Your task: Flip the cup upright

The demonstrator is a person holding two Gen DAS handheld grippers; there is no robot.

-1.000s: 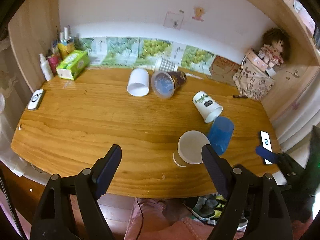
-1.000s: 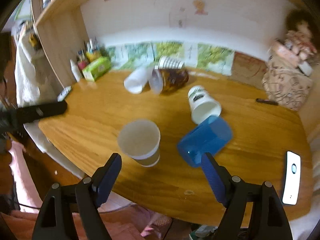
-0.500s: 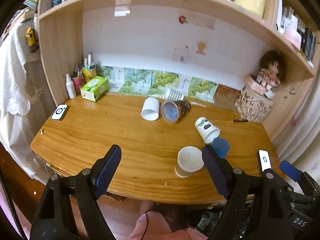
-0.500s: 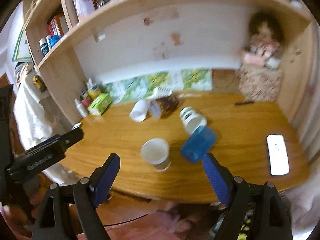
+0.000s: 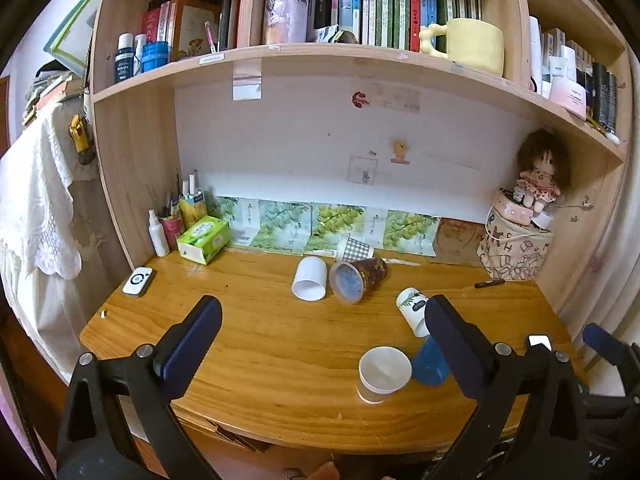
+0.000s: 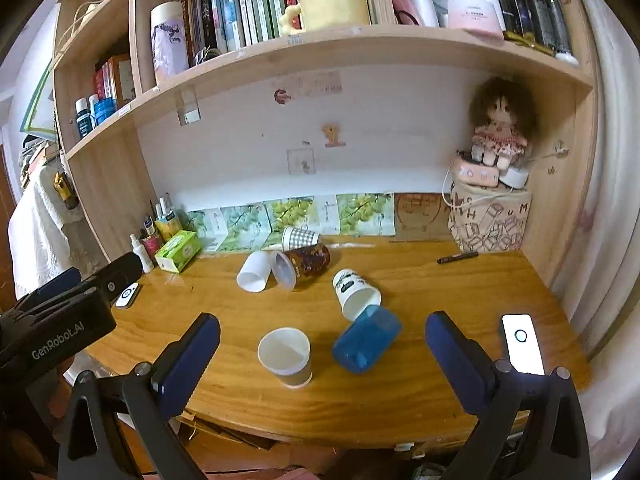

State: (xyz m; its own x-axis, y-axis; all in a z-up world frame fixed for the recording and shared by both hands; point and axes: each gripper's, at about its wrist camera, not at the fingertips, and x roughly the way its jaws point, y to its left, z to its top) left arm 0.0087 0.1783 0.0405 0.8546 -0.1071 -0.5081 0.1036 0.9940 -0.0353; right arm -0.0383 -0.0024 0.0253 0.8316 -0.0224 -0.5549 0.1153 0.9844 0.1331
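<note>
A brown paper cup (image 5: pixel 384 374) (image 6: pixel 285 356) stands upright near the desk's front edge. A blue plastic cup (image 6: pixel 367 338) (image 5: pixel 429 364) lies on its side to its right. A white printed cup (image 6: pixel 355 294) (image 5: pixel 414 310), a plain white cup (image 6: pixel 253 271) (image 5: pixel 309 279), a brown lidded cup (image 6: pixel 302 265) (image 5: pixel 357 277) and a checked cup (image 6: pixel 299 237) lie on their sides farther back. My left gripper (image 5: pixel 324 332) and right gripper (image 6: pixel 322 348) are both open and empty, held back from the desk's front edge.
A phone (image 6: pixel 522 344) lies at the desk's right front. A white remote (image 5: pixel 137 281), a green tissue box (image 5: pixel 203 239) and bottles stand at the left. A doll on a bag (image 6: pixel 494 196) sits at the back right. A pen (image 6: pixel 457 257) lies nearby. A shelf (image 6: pixel 320 52) overhangs the desk.
Both grippers have pulled back and up from the desk, so the cups look smaller and the bookshelf has come into view. The cups have not moved.
</note>
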